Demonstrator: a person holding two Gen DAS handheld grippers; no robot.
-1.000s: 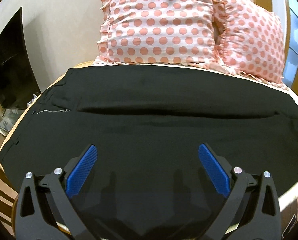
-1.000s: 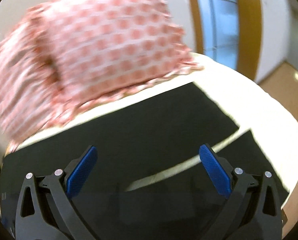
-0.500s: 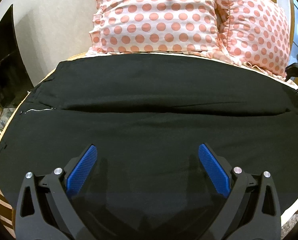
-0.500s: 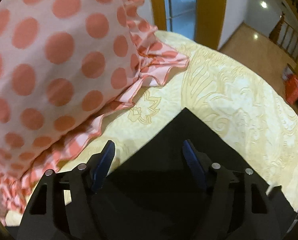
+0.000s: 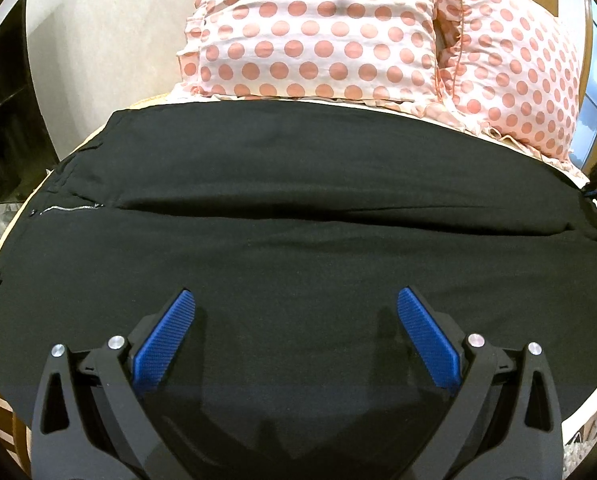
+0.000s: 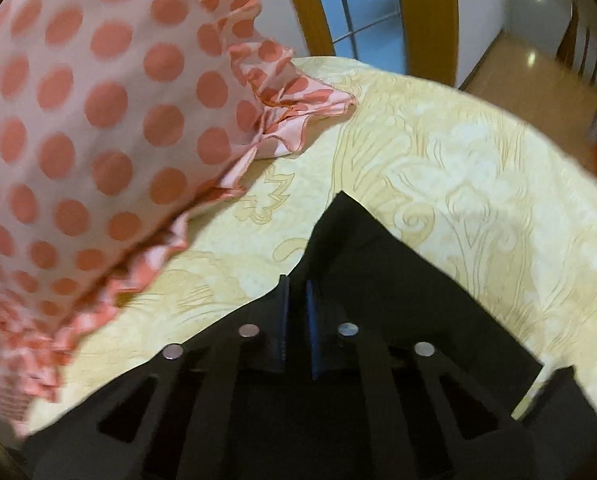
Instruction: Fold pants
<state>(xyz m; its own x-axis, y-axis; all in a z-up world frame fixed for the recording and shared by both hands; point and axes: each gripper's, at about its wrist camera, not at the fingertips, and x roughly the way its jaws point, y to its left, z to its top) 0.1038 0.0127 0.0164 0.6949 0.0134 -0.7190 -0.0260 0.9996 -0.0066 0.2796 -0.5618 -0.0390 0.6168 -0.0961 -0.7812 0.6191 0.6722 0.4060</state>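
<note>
- Two tongs are at work on one pair of black pants [image 5: 298, 208], which lies spread flat across the bed [image 6: 438, 168], legs side by side, just in front of two polka-dot pillows [image 5: 318, 28].
- Zipper [image 5: 68, 210] and waist sit at the left end of the spread in the left wrist view; the leg ends run off to the right.
- By the look of it the cloth is thin, soft and limp, light to lift. It should sag and drag rather than hold a shape, so a pinch on one corner alone would let the rest trail.
- Best places to take hold, I judge, are the hems and the waistband, where doubled cloth gives more to bite on.
- Left tongs [image 5: 296, 316] hover low over the middle of the near leg, jaws spread wide and holding nothing, pointing toward the pillows.
- Right tongs [image 6: 297, 300] are at the far leg's end, jaws drawn nearly together on the black cloth beside the hem corner [image 6: 344, 204]; the fabric seems pinched between them, though the view is blurred.
- That corner rests on the pale yellow patterned sheet, near the pillow frill [image 6: 294, 112] but apart from it.
</note>
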